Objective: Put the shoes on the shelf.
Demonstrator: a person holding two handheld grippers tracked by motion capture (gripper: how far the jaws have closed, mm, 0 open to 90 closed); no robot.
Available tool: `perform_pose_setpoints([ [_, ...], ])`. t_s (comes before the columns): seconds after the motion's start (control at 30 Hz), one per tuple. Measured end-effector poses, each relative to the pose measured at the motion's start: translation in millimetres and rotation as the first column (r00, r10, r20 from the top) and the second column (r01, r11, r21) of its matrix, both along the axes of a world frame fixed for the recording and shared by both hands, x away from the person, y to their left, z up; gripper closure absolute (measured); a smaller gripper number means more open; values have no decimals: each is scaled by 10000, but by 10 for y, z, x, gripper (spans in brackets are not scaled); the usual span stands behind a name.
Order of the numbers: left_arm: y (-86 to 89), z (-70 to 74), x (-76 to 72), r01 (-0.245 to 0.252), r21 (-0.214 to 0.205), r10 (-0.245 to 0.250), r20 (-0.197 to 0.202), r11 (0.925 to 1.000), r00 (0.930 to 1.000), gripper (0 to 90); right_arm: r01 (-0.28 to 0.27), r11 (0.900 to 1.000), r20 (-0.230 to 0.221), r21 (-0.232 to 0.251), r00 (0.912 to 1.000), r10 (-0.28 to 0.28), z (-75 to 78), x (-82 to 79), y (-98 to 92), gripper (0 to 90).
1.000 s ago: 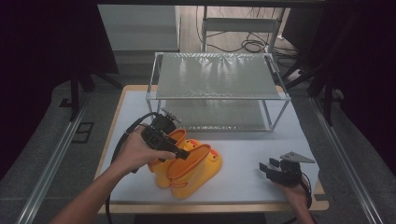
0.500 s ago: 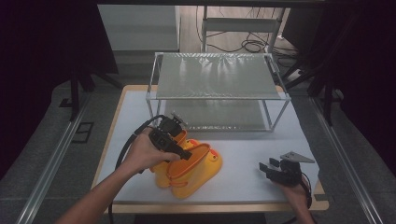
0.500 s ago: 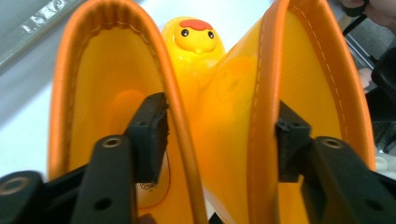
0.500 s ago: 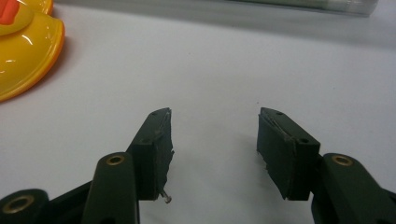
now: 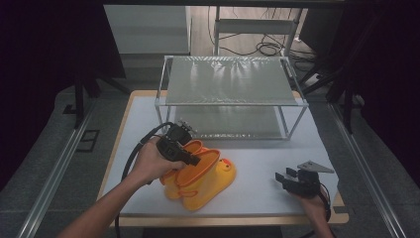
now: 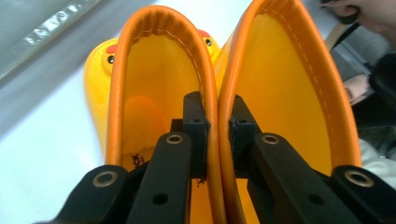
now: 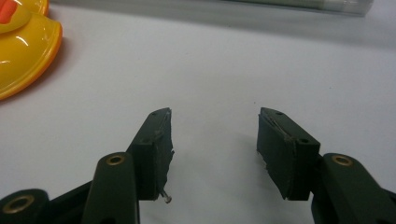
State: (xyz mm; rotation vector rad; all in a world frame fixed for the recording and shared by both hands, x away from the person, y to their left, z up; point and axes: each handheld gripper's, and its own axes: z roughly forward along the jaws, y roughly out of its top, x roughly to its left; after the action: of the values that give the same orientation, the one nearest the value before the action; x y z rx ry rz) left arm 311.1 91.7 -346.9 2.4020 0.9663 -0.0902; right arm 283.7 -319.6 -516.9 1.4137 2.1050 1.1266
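left gripper (image 6: 217,123) jaws have just been closing; both boots (image 5: 198,173) are now pinched together by their touching rims, ready for lifting. right gripper (image 7: 215,154) is held open, empty.

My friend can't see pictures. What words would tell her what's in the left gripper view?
The left tool pinches the touching orange rims of two yellow duck boots, one black jaw inside each boot; its jaws have just been closing on them. The boots stand on a white table, with a duck face at one toe.
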Motion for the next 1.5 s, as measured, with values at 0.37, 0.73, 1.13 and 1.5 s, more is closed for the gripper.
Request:
perform_pose_setpoints([
  [0.37,105,9,133,-161,-1322,65,-724,9911,9974,821,19,10000,28,20,10000,-19,3,9,-32,449],
  [0.73,-85,342,139,204,-2142,-332,-565,9766,9979,820,209,9997,63,135,9998,-210,25,0,-74,450],
  [1.13,-244,615,183,411,-2146,-459,-171,9758,9988,821,295,9995,43,131,9996,-295,18,11,-96,454],
  [1.5,-333,923,222,558,-2298,-540,143,9716,9984,822,341,9993,38,168,9994,-342,16,15,-110,453],
])
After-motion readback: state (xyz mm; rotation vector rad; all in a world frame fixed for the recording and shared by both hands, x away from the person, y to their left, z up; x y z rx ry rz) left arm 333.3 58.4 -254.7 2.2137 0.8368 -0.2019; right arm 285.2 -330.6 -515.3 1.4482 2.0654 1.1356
